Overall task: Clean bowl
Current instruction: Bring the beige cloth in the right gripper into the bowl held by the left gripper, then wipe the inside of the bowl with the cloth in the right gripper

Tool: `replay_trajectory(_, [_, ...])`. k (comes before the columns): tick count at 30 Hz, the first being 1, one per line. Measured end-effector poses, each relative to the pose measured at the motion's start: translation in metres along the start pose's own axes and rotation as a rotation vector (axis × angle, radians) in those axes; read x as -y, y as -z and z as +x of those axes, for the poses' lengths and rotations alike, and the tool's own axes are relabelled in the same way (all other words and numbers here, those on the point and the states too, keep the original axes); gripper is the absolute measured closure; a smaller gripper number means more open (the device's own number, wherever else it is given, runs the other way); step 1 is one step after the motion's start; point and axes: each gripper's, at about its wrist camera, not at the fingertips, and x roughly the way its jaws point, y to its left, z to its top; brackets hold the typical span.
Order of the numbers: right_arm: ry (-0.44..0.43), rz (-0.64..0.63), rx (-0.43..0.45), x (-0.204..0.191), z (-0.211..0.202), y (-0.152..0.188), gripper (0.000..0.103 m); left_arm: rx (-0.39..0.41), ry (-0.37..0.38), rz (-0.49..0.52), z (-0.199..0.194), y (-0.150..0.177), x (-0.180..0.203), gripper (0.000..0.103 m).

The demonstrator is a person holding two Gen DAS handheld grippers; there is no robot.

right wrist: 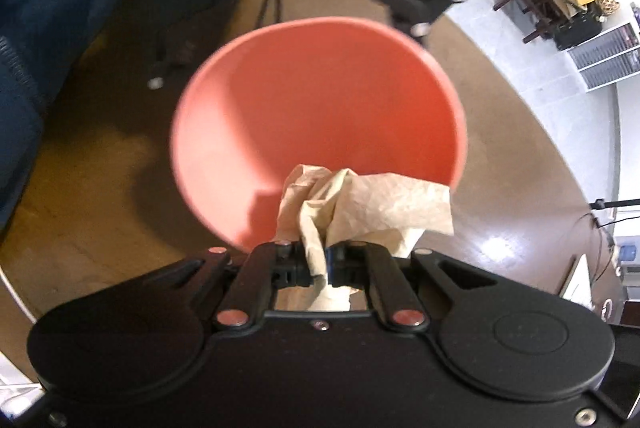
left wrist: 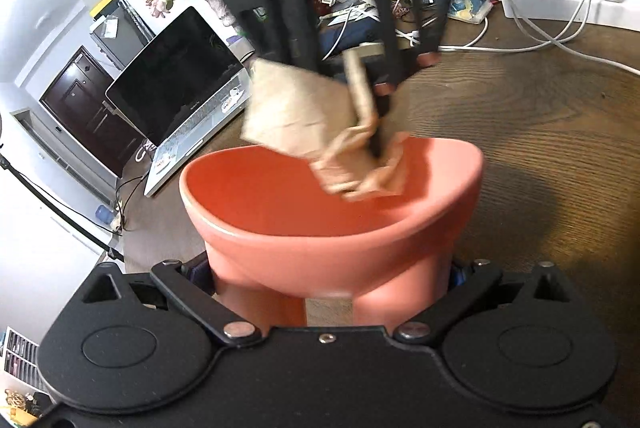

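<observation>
**Terracotta bowl getting its wipe — keep the paper pressed, bowl steady**

Orange-red bowl [left wrist: 320,211] is sitting clamped in the left gripper [left wrist: 328,292], jaws pressing on its outer wall w/ the near side wedged between them, above the wooden table [left wrist: 520,131]. Bowl is tilting so its mouth is facing the other tool.

Right gripper [right wrist: 324,264] is pinched nearly shut on a crumpled wad of brown paper [right wrist: 360,203]; nothing else in it. Paper is hanging over the bowl's rim on the side farthest from the left gripper & dipping just inside. Whether it's actually rubbing the inner wall there or only brushing it, can't tell — frames are blurry.

Judging the step: wiping the inside, prob. mid-way, since no dirt is visible in the bowl either way.

To do it well:
- be pushing the loose paper end against the bowl wall, not the bare fingertips [left wrist: 376,147] — hard tips could scrape
- be sweeping round the bowl's inside rim-to-bottom, incl. the floor of the bowl
- left grip needs to be staying firm; a smooth, tapering wall could slip out of the jaws under sideways push
- laptop [left wrist: 180,99] beyond the bowl's left side is close; avoid swinging that way.
</observation>
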Motion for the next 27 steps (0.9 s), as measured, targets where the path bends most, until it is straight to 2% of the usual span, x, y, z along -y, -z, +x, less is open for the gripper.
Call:
replay_trajectory(5, [-0.027,0.005,0.034,-0.029,-0.015,0.003,0.097,0.001,-0.001,0.001,0.001,-0.001,-0.002,0.004])
replay_trajectory(8, [-0.041,0.012,0.087,-0.046,-0.031,-0.002,0.097,0.003,0.0,-0.001,0.002,-0.002,-0.002,0.004])
replay_trajectory(14, [-0.003,-0.014,0.16,-0.046,-0.058,-0.011,0.097,0.005,0.005,0.009,0.004,-0.003,0.0,0.004])
replay_trajectory(20, [0.073,-0.029,0.165,-0.034,-0.076,0.001,0.097,0.006,0.003,0.016,0.005,-0.004,-0.001,0.004])
replay_trajectory(27, [0.134,0.079,0.101,-0.016,-0.081,0.039,0.097,0.011,-0.001,0.023,0.004,-0.004,-0.002,0.004])
